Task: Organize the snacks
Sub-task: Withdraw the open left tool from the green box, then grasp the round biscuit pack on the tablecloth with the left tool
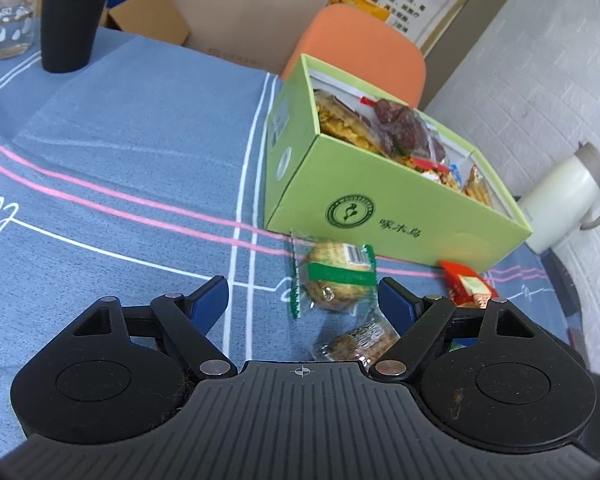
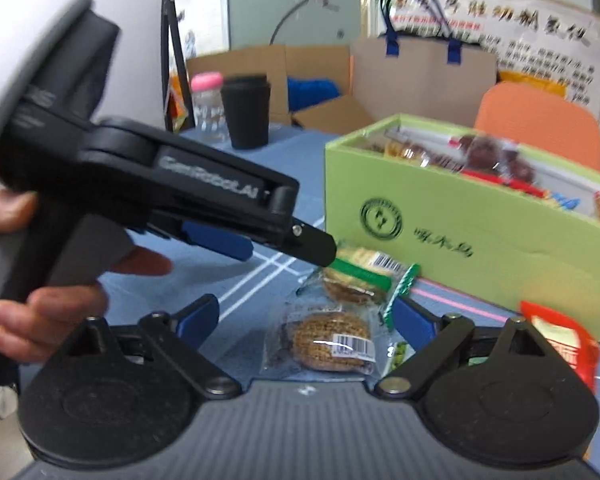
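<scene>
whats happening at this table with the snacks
A person is tidying snacks into a green box with a claw tool in each hand. The box already holds several packets. The left claw is open around a green-wrapped cookie on the blue tablecloth. The right claw is open over a second cookie. A red packet lies loose.

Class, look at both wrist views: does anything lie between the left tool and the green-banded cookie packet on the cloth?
Nothing visible does. The left tool is open, and the green-banded cookie packet lies just ahead between its fingers. The brown cookie packet lies nearer, beside the path.
</scene>
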The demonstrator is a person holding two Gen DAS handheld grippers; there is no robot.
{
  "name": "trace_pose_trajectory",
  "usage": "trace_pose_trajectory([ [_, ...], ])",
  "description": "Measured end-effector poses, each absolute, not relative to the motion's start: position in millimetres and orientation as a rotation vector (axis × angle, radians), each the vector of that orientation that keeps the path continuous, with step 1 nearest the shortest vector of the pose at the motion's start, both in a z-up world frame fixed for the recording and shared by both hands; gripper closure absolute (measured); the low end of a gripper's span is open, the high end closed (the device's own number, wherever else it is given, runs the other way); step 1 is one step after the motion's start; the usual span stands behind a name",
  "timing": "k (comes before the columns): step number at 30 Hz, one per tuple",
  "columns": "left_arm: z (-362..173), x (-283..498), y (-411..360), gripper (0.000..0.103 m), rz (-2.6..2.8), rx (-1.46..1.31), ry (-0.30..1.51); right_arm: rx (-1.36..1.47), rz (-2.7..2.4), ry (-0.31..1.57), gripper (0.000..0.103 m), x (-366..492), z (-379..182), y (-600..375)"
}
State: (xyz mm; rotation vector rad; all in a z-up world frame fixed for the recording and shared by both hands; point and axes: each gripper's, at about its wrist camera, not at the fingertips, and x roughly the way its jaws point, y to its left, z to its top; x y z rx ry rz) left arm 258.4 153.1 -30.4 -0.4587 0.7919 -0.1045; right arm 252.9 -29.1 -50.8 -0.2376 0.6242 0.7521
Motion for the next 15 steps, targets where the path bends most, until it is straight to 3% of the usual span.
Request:
trace_pose_trajectory([
  [15, -33.3, 234.1, 151.7, 0.033, -0.16, -0.433, 0.811, -0.29, 0.796, 0.632, 0.01, 207.3, -58.4, -12.2],
])
